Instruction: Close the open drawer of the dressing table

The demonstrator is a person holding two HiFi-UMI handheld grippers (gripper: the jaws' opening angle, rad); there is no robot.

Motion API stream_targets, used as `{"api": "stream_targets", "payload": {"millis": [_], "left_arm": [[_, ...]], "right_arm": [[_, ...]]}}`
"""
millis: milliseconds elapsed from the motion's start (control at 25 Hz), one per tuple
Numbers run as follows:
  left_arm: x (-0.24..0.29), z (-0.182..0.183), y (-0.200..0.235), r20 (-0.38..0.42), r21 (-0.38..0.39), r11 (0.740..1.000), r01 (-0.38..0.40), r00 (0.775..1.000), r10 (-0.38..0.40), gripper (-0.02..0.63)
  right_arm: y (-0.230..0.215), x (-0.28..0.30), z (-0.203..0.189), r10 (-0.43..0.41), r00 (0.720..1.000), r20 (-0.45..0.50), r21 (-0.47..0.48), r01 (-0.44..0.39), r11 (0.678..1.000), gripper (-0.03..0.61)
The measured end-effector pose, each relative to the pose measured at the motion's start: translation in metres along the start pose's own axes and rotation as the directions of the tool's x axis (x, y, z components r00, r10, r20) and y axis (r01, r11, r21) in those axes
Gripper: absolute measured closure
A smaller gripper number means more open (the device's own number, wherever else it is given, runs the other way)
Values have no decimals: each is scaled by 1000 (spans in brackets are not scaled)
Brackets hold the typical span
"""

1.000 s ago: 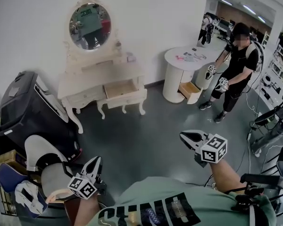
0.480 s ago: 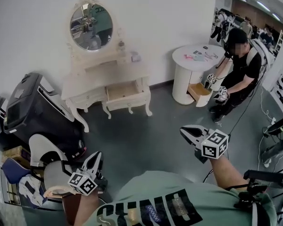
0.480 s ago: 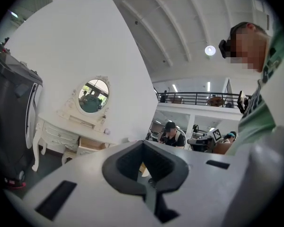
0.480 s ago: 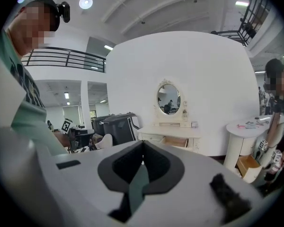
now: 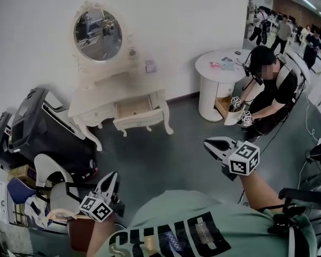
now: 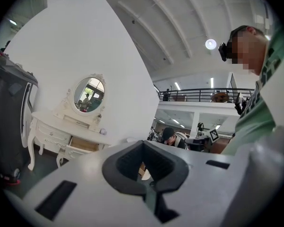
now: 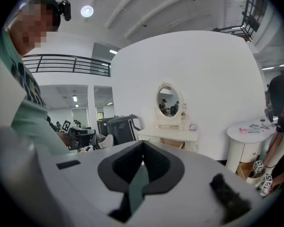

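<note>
The drawer [image 5: 132, 109] juts open from the white mirrored desk [image 5: 104, 92], pale wood inside showing; left gripper [image 5: 111, 178] and right gripper [image 5: 208, 144] fingers pressed together, empty.

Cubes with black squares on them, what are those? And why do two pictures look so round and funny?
Those cubes are part of two hand-held tongs. A person holds the left tongs and the right tongs, one in each hand. The big picture comes from a camera on that person's head, looking down. Each round picture comes from a small camera riding on one pair of tongs, looking along its tips. Both tongs are shut and hold nothing. Across the floor stands a white dressing table with a mirror and one drawer pulled open. Beside a round table, another person holds tongs too.
</note>
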State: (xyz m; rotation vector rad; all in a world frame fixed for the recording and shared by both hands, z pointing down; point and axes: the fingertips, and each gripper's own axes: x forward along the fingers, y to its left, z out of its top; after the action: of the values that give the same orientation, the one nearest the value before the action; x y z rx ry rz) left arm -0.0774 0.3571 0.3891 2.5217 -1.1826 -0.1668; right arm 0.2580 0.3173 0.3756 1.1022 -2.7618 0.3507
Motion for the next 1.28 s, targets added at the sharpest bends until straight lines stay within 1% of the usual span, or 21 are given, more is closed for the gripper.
{"api": "stream_targets", "payload": {"millis": [160, 280, 440, 560, 720, 920, 1040, 1160, 1280], "left_arm": [[17, -2, -8, -23, 5, 1000, -13, 1000, 13, 606], [30, -1, -4, -28, 2, 1000, -11, 1000, 11, 606], [45, -3, 7, -37, -7, 1000, 18, 999, -19, 606], [54, 1, 25, -38, -11, 999, 46, 998, -47, 606], [70, 17, 67, -34, -15, 995, 100, 994, -101, 606], [74, 58, 134, -22, 12, 987, 160, 987, -159, 606], [76, 83, 177, -25, 25, 983, 179, 984, -179, 606], [78, 95, 216, -38, 25, 980, 196, 980, -195, 606], [81, 96, 252, -43, 6, 982, 191, 981, -190, 606]], "right_arm": [[-20, -2, -9, 16, 1000, -3, 28, -16, 999, 566], [-30, 1, -12, 17, 1000, -8, 39, -17, 999, 566], [-38, 11, -10, -3, 1000, -12, 40, 3, 999, 566], [-39, 24, -5, -26, 1000, -18, 36, 27, 999, 566], [-43, 52, 12, -95, 996, -3, 37, 95, 995, 566], [-30, 106, 38, -156, 987, 24, 23, 155, 988, 566], [-31, 143, 59, -201, 978, 56, 55, 198, 979, 566], [-24, 184, 70, -205, 977, 56, 59, 202, 978, 566], [-20, 215, 66, -203, 979, 22, 50, 202, 978, 566]]}}
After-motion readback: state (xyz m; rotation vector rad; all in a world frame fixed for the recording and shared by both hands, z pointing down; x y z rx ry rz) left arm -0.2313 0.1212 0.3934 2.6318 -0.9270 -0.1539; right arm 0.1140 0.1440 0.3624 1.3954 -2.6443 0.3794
